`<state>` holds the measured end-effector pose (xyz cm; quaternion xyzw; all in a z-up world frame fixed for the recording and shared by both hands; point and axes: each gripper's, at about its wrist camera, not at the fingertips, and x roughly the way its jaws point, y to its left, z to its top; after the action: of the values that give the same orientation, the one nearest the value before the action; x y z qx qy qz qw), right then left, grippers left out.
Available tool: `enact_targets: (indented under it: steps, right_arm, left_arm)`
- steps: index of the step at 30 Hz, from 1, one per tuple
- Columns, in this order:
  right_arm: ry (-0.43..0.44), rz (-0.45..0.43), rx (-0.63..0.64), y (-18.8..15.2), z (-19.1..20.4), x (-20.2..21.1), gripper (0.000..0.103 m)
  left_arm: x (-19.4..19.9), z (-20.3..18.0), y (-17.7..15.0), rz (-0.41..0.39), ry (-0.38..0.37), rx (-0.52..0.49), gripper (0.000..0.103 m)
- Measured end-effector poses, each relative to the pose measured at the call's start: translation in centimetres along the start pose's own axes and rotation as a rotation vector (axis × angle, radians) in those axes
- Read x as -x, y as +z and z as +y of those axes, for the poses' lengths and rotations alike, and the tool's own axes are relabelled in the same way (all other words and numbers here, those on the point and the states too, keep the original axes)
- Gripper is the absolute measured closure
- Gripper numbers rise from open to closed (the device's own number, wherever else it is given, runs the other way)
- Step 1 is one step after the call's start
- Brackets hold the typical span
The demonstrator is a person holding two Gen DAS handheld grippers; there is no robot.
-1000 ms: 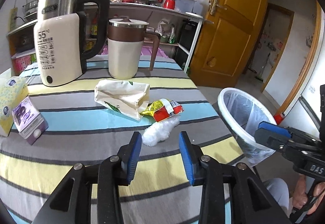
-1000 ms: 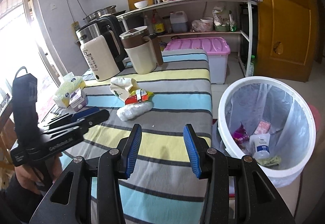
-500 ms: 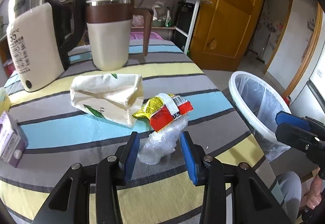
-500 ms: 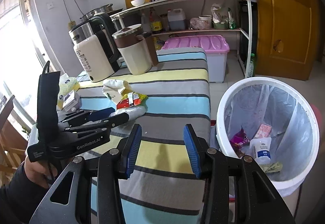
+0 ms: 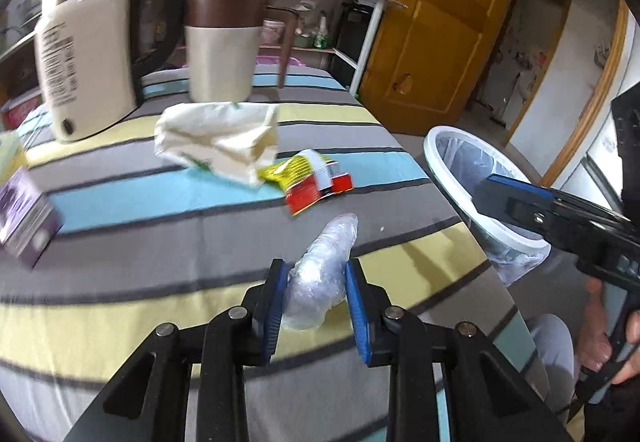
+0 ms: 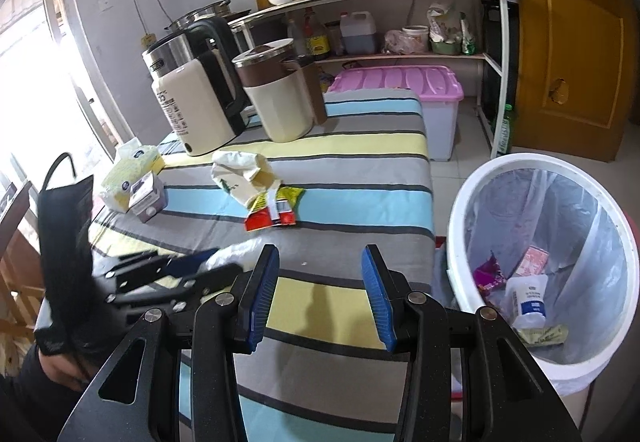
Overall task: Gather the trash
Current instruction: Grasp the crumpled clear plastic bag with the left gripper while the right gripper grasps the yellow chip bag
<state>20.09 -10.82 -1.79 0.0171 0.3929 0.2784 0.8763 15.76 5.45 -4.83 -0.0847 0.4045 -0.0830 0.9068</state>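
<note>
Left gripper (image 5: pixel 316 302) has just been closing; its blue fingers (image 5: pixel 274 306) now sit narrow on either side of the crumpled clear plastic wrap (image 5: pixel 320 274), pads against it and holding its near end. The wrap lies on the striped tabletop (image 5: pixel 132 298), far end pointing toward the red-and-yellow snack wrapper (image 5: pixel 312 183). Behind that, touching it, lies a crumpled cream paper bag (image 5: pixel 218 139). Both are untouched.

Right gripper (image 6: pixel 320 294) hovers over the near tabletop edge, fingers apart at a middling width, nothing between them.

White bin (image 6: pixel 480 201) stands on the floor just off the tabletop's right edge, lined with a clear bag, a few pieces already inside.

Step in hand, as I judge it: secure the plastic wrap, lift, carry to the bin.

Notes for doing it well:
- The wrap is soft and slippery, and will likely squash rather than resist. Close until the film bunches firmly, not merely touches.
- Grip is at one end, so the free end may droop; lift clear of the cloth before swinging right.
- Avoid dragging across the snack wrapper.
- Keep the right gripper out of the path to the bin.
- Release well over the opening; light film may cling to the pads.

Kettle (image 5: pixel 88 61) and jug (image 5: pixel 224 45) stand at the back, well clear.
</note>
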Motion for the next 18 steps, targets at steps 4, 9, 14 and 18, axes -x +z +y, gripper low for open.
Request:
enact_targets:
  steps: [4, 9, 14, 18]
  right_arm:
    - [0.004, 0.006, 0.016, 0.4, 1.0, -1.0, 0.058]
    - [0.003, 0.034, 0.055, 1.1, 2.4, -3.3, 0.045]
    - [-0.006, 0.072, 0.098, 1.9, 3.6, -6.2, 0.045]
    - [-0.012, 0.084, 0.118, 2.8, 4.2, -8.0, 0.045]
  left_arm:
    - [1.9, 1.7, -0.2, -0.045, 0.036, 0.055, 0.073]
    - [3.2, 3.9, 0.2, -0.087, 0.079, 0.104, 0.073]
    - [3.8, 5.1, 0.4, -0.114, 0.092, 0.131, 0.073]
    - [3.7, 6.1, 0.4, -0.119, 0.095, 0.150, 0.073]
